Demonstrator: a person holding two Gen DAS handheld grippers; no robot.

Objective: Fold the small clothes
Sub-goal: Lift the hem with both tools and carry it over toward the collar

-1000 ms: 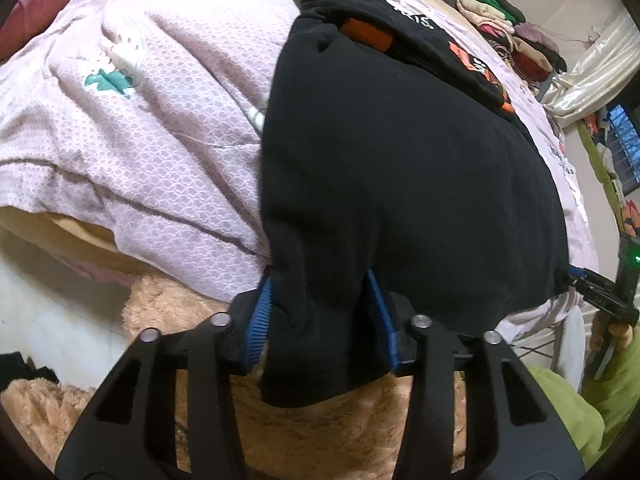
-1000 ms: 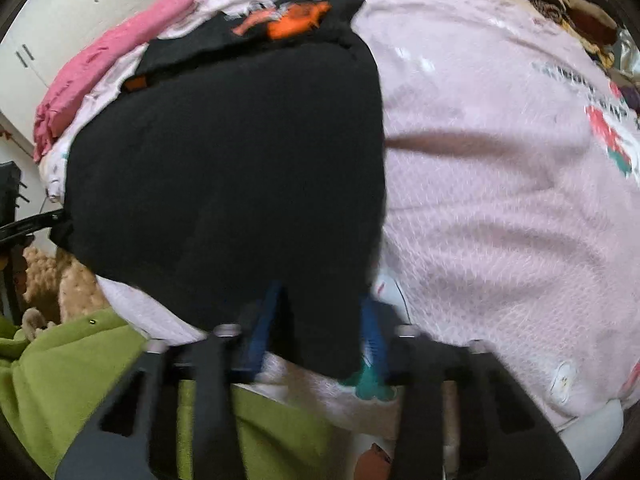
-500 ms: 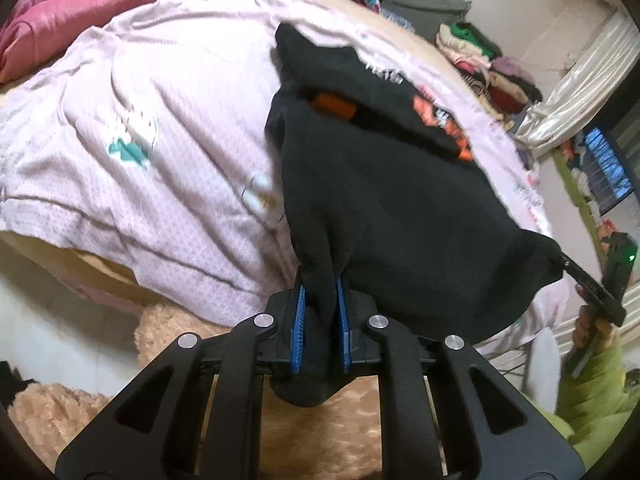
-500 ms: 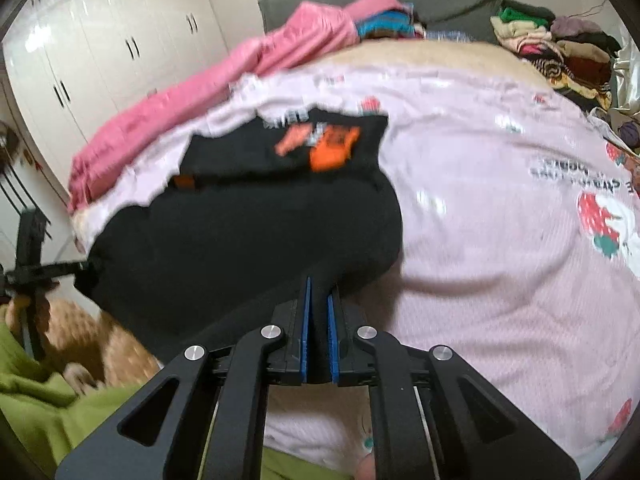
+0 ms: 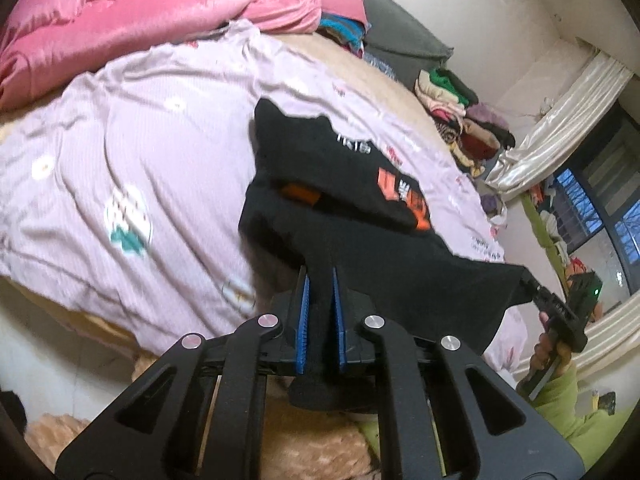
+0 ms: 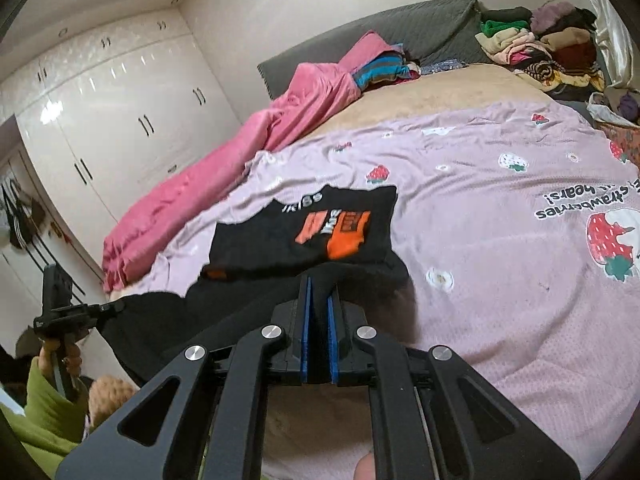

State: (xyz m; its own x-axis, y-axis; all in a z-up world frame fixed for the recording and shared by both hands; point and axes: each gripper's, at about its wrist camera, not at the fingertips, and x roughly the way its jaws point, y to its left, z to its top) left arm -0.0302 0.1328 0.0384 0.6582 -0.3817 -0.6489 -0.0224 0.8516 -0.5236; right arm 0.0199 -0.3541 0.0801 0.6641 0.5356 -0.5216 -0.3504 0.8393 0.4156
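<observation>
The left gripper and right gripper each pinch a corner of the black shirt, its far part lying mid-frame on the lilac sheet. A pink quilt fills the upper left, folded clothes the upper right. White wardrobes stand left.

A shirt lies on a sheet over the bed, its near hem lifted between two grippers. From the left wrist view, the left gripper pinches one corner at 6 o'clock; the right gripper holds the other at 3 o'clock. A quilt lies bunched at 11 o'clock, behind the sheet. Piled clothes sit at 2 o'clock, beside the curtain.
</observation>
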